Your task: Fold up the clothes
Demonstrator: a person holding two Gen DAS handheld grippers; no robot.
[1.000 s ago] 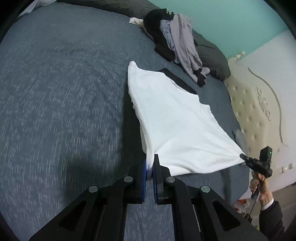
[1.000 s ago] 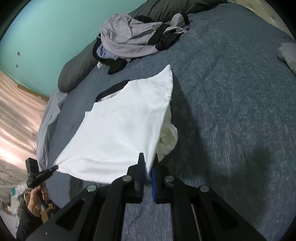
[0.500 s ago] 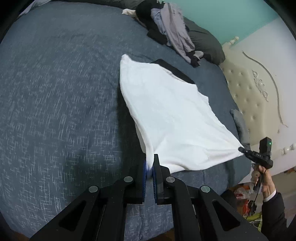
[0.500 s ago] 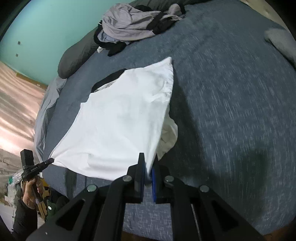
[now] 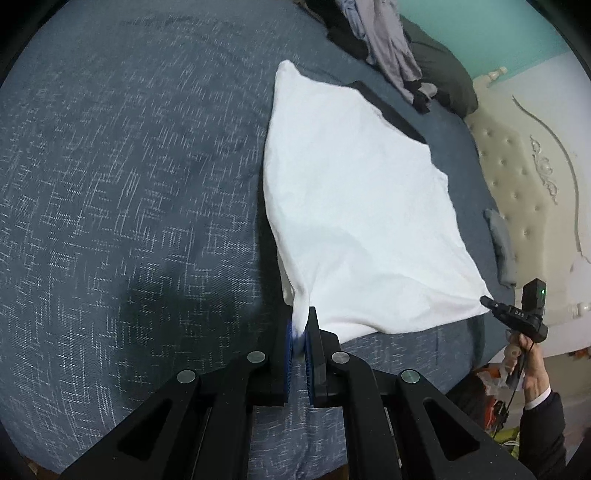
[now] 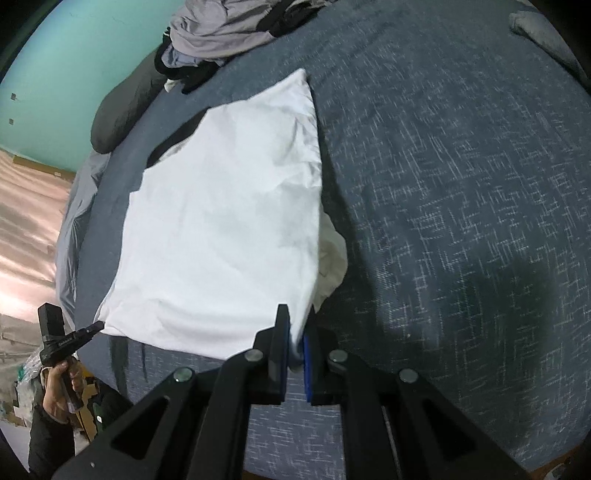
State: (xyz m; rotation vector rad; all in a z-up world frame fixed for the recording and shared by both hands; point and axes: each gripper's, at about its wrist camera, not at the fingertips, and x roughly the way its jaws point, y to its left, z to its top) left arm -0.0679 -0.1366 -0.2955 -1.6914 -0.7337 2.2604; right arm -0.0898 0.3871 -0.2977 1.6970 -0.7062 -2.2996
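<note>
A white garment (image 5: pixel 354 206) is stretched over the dark blue bed (image 5: pixel 129 184), its far end lying on the cover. My left gripper (image 5: pixel 300 325) is shut on one near corner. The right gripper (image 5: pixel 487 302), seen at the right edge in a hand, is shut on the other near corner. In the right wrist view the same white garment (image 6: pixel 221 221) spreads ahead, my right gripper (image 6: pixel 295 332) pinches its corner, and the left gripper (image 6: pixel 96 325) holds the opposite corner at the lower left. A bunched white fold (image 6: pixel 332 258) hangs under the right edge.
A heap of grey and black clothes (image 6: pixel 221 33) lies at the far side of the bed, beside a dark pillow (image 6: pixel 122 107). A flat black piece (image 5: pixel 388 110) peeks from under the garment. A cream tufted headboard (image 5: pixel 517 177) stands right; a grey cloth (image 5: pixel 500 243) lies near it.
Both grippers have sunk and drawn back toward the bed's near edge, with the white garment held taut and lowered closer to the cover. The clothes heap has slid toward the top of both views.
</note>
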